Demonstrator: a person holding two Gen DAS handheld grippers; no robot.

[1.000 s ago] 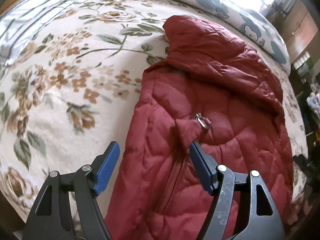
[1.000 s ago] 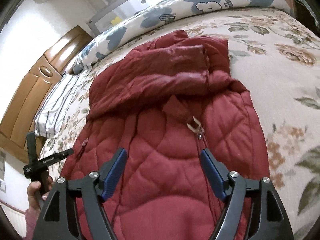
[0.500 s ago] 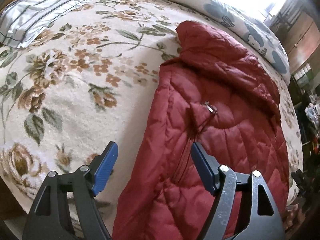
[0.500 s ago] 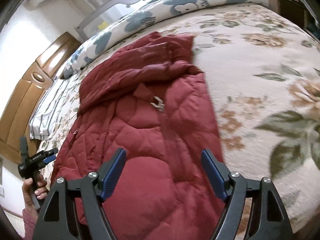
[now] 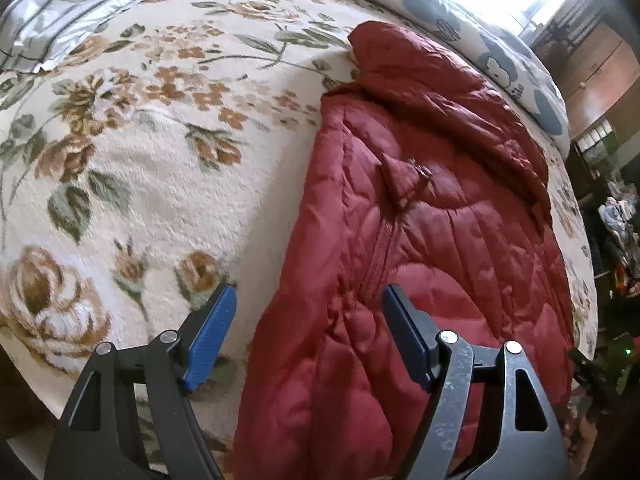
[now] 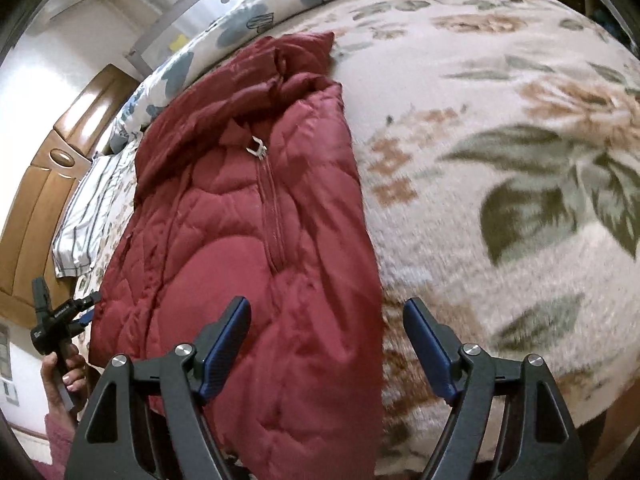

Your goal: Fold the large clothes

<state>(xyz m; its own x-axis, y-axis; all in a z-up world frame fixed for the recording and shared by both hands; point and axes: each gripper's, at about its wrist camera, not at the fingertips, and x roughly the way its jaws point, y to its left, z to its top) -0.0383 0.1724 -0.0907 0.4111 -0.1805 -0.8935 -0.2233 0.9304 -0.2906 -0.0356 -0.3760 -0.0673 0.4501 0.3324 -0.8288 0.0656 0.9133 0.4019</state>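
Quilted red puffer jacket [image 5: 420,240] lies zipped up on a floral blanket [image 5: 152,184] covering a bed, hood end far, hem hanging near the bed's near edge. Left gripper [image 5: 308,320] hovers with its blue pads apart over the jacket's left edge, one pad above the blanket, the other above the red fabric, gripping nothing. Right gripper [image 6: 326,338] hangs likewise spread over the jacket's right edge, nothing pinched between its pads. A silver zipper pull [image 6: 257,147] sits at the collar. Beyond the jacket lies a blue-patterned quilt [image 6: 256,20]; a striped pillow [image 6: 86,216] rests far left by the wooden headboard [image 6: 48,176]. The person's left hand [image 6: 64,376] shows in the right wrist view.
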